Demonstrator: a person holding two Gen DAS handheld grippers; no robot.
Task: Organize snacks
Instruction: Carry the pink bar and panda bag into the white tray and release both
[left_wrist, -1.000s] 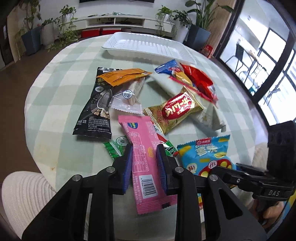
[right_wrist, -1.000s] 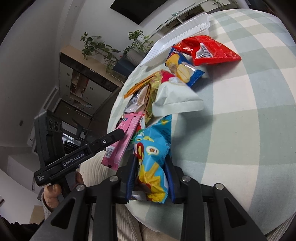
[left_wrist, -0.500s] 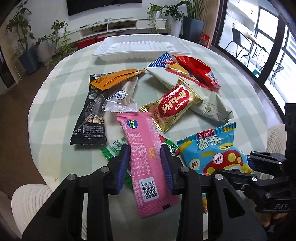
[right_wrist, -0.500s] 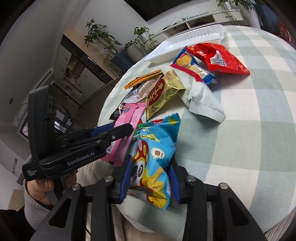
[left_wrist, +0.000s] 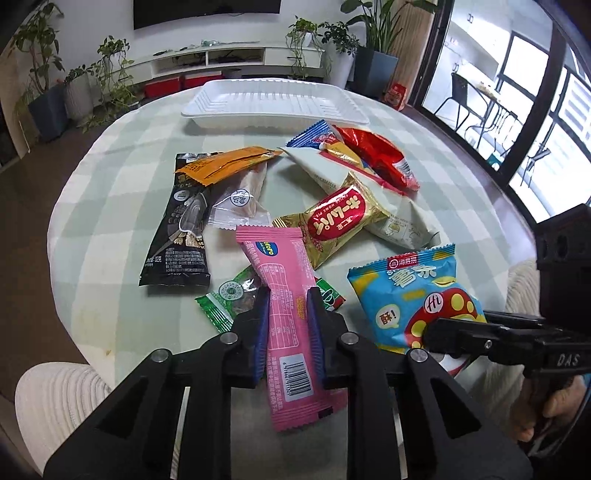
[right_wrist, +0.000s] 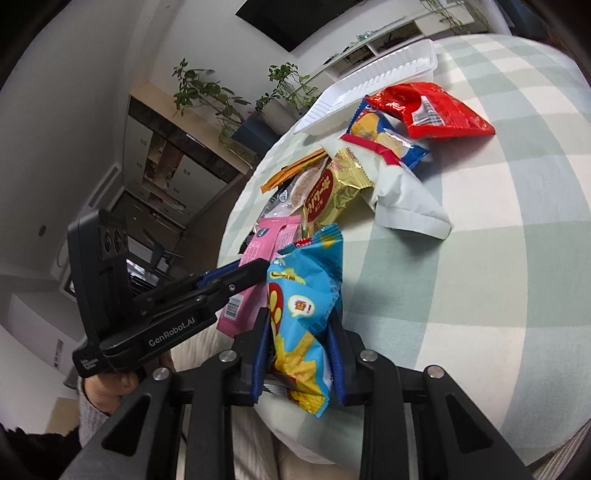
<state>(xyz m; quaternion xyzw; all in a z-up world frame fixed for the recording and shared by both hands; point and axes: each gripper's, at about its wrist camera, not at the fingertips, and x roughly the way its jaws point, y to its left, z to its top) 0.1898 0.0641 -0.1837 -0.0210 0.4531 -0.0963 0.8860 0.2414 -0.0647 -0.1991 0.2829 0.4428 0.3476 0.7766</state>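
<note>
A pink snack packet (left_wrist: 275, 254) lies lengthwise between the pads of my left gripper (left_wrist: 286, 291), which is shut on its lower half. In the right wrist view, my right gripper (right_wrist: 299, 317) has its jaws closing on a blue chip bag (right_wrist: 306, 280), and the pads press its sides. From the left wrist view the same blue chip bag (left_wrist: 413, 291) stands at the right with the right gripper's fingers (left_wrist: 436, 332) on it. A white tray (left_wrist: 273, 96) sits at the table's far side with nothing in it.
Between the grippers and the tray lie loose snacks: a gold packet (left_wrist: 340, 218), a red bag (left_wrist: 380, 155), a white bag (left_wrist: 317, 166), a black packet (left_wrist: 184, 229), an orange packet (left_wrist: 225, 162), a green packet (left_wrist: 229, 295). The round table (left_wrist: 110, 206) has a green-checked cloth.
The left jaws widened a little around the pink packet, then closed onto it. The right jaws narrowed slightly on the blue bag. Both hands stayed about in place.
</note>
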